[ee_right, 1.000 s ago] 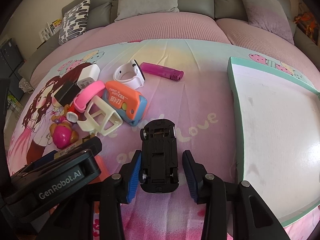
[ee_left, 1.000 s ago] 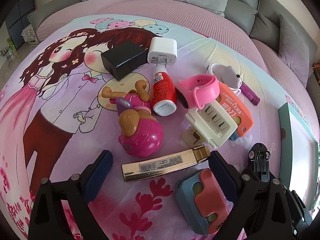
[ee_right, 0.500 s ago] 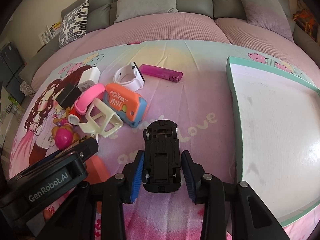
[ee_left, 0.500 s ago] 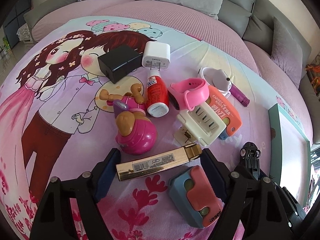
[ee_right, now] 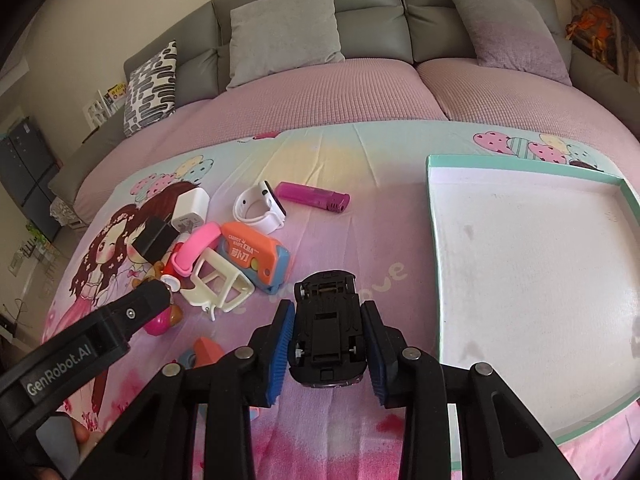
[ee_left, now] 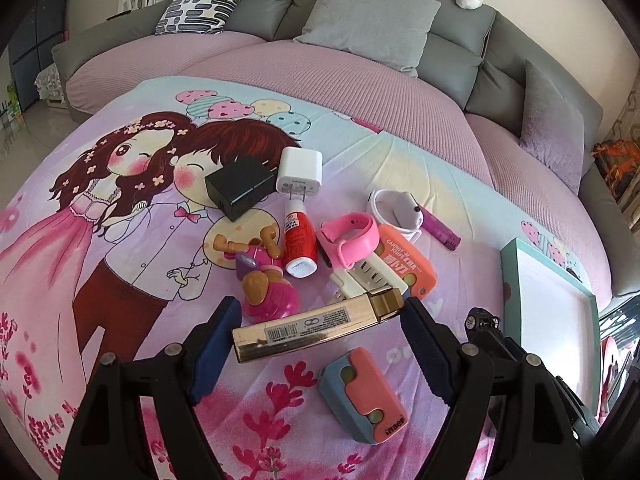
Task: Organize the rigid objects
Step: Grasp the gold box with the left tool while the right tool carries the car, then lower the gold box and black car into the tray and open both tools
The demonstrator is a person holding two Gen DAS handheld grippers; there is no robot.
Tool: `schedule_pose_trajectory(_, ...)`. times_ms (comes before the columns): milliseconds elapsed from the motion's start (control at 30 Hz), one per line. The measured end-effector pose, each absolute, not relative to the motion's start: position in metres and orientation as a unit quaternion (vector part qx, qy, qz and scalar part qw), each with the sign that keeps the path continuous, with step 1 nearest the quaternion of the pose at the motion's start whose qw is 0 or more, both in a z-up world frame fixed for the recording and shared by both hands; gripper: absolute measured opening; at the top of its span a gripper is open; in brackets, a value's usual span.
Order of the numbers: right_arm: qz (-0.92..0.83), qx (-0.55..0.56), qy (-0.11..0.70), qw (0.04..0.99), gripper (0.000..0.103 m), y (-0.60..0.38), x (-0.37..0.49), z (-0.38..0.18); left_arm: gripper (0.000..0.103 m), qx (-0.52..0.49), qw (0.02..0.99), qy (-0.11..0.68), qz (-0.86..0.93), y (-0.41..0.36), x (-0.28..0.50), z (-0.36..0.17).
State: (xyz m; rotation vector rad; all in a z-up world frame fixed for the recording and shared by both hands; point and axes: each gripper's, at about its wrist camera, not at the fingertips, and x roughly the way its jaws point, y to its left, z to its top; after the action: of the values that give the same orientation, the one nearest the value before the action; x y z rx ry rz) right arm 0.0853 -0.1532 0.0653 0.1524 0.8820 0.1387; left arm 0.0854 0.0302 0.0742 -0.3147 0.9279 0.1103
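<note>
Gold bar (ee_left: 318,325) clamped lengthwise in left gripper (ee_left: 316,340) above the printed sheet (ee_left: 120,260), black toy car (ee_right: 329,330) upside down, pinched in right gripper (ee_right: 327,352), toy pile (ee_right: 224,248) just beyond, teal-rimmed tray (ee_right: 434,240) at right.

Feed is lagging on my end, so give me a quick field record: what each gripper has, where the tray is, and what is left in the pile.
left gripper: closed on the gold bar, gripped end to end and lifted off the sheet
right gripper: shut on the black toy car, underside up
tray: to the right of the pile, nothing in it
pile: black charger, white charger, red bottle, pink band, white watch, purple lighter
sheet: cartoon print
</note>
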Motion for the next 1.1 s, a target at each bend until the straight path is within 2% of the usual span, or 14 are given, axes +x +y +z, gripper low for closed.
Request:
schedule_pose_trajectory(433,-0.016,0.1,0.399,0.911,0.036,-0.222,0.078,0.087,0.083,-0.125,0.894,0.431,0.024,0.003,0.088,0.09)
schedule_pose_trajectory(1100,-0.167,0.173,0.412,0.879,0.036,-0.345,0.062,0.077,0.083,0.015,0.885,0.452,-0.106,-0.15,0.103,0.091)
